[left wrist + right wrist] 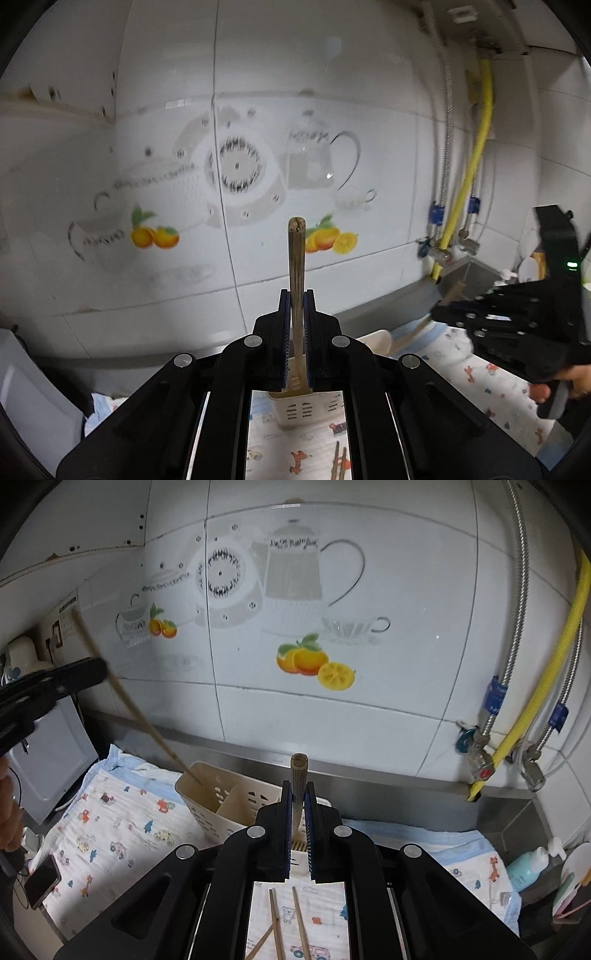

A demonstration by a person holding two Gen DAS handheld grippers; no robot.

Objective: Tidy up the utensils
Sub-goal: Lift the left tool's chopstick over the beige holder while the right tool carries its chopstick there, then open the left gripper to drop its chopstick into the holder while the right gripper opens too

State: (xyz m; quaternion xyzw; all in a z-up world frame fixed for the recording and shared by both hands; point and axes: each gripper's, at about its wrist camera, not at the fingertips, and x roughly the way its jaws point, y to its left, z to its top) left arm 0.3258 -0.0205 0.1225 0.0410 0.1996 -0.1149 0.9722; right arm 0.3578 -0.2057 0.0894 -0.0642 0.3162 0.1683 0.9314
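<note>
My left gripper [297,300] is shut on a wooden chopstick [296,258] that points up and forward, above the beige slotted utensil holder [295,408]. In the right wrist view that left gripper [98,672] is at the left, and its slanted chopstick [140,716] has its lower tip inside the left compartment of the holder [207,801]. My right gripper [298,788] is shut on another chopstick [297,775], just in front of the holder. From the left wrist view the right gripper [439,312] is at the right with its chopstick [448,297]. Three loose chopsticks [275,923] lie on the cloth below.
A cartoon-print cloth [122,830] covers the counter against a tiled wall. A phone [42,886] lies at the cloth's left edge beside a white appliance [55,753]. At the right are a yellow hose [546,686], valves [480,764] and a soap bottle [528,867].
</note>
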